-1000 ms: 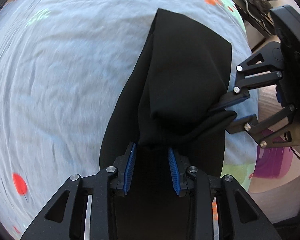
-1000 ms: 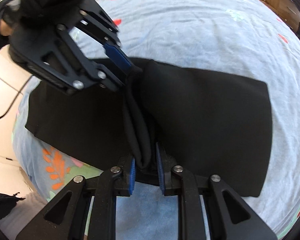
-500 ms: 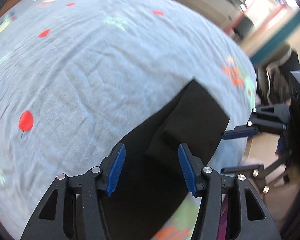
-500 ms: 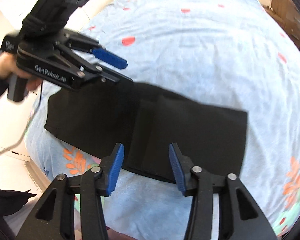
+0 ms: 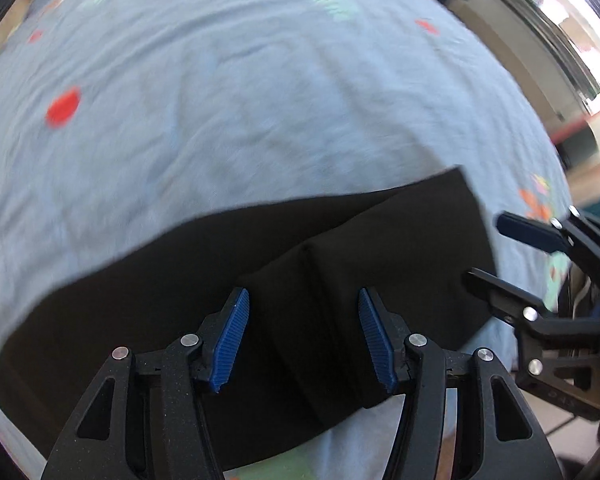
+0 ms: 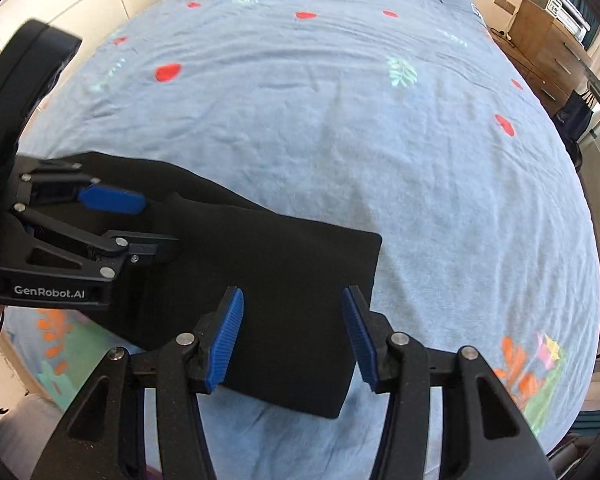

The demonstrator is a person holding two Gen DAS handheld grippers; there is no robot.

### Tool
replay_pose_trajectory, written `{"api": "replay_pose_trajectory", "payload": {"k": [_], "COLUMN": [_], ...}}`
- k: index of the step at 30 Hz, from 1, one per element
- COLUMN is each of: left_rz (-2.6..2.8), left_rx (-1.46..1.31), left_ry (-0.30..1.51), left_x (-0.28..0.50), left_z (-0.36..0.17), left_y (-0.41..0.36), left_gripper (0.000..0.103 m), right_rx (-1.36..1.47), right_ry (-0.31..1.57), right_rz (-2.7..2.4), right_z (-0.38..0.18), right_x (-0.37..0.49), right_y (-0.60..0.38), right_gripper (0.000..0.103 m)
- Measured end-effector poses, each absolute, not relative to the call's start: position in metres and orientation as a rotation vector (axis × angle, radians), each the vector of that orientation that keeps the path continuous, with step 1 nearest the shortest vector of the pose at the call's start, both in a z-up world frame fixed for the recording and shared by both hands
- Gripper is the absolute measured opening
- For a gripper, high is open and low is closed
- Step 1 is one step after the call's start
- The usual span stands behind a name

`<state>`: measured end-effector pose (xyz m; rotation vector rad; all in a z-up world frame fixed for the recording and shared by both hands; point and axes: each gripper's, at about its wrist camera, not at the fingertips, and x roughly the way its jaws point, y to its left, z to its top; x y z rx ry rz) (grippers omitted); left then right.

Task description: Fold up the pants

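Now folded black pants (image 6: 284,300) lie on the bed (image 6: 340,120).
Left hand-held gripper (image 5: 304,340) and right hand-held gripper (image 6: 292,340) hover above, jaws opening, gripping nothing.

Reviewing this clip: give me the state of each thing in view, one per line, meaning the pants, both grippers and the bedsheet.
Black pants: lying on the bed, one part folded over the rest, not gripped.
Left gripper: above the pants, jaws opening, nothing pressed between the pads.
Right gripper: above the folded end, jaws opening, pads clear of the cloth.
Bedsheet: spread over the bed, lightly wrinkled.
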<state>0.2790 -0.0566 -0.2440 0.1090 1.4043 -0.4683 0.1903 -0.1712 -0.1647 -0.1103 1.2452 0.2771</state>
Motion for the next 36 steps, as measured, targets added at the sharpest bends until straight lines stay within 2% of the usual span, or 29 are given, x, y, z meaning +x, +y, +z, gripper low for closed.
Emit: {"api": "replay_pose_trajectory", "payload": {"k": [8,13,19,20,22,24,25,26,34,36], "left_rz": [-0.468,-0.449,-0.296,-0.262,-0.204,-0.146,-0.130,-0.113,-0.009,0.036], "left_rx": [0.081,0.001,-0.056,-0.060,-0.100,-0.142,-0.155,-0.168,-0.294,-0.323], "left_ry": [1.408,1.368,1.310,1.301,1.277,1.251,1.241,1.233,1.213,1.202], "left_x": [0.284,0.286,0.277,0.275,0.267,0.257,0.253,0.250,0.213,0.203], "left_z": [-0.252,-0.225,-0.189,-0.185,-0.177,-0.172,-0.170,-0.169,-0.168,-0.169], "left_y": [-0.043,-0.015,0.058,0.071,0.096,0.118,0.122,0.127,0.171,0.183], "left_gripper": [0.054,0.054,0.055,0.057,0.070,0.089,0.090,0.090,0.092,0.096], "right_rx": [-0.187,-0.193,-0.292,-0.310,-0.357,-0.404,-0.433,-0.456,-0.585,-0.649], "right_ry": [1.268,1.238,1.153,1.134,1.078,1.006,0.978,0.966,0.920,0.906], "right_rz": [0.276,0.315,0.444,0.478,0.539,0.585,0.606,0.634,0.820,0.841], "right_z": [-0.181,-0.160,-0.132,-0.128,-0.120,-0.114,-0.113,-0.113,-0.124,-0.131], "right_x": [0.190,0.191,0.193,0.194,0.193,0.189,0.188,0.189,0.185,0.183], "right_y": [-0.166,-0.158,-0.121,-0.112,-0.093,-0.074,-0.064,-0.054,0.002,0.013], "right_gripper": [0.053,0.053,0.054,0.056,0.076,0.082,0.092,0.097,0.103,0.103]}}
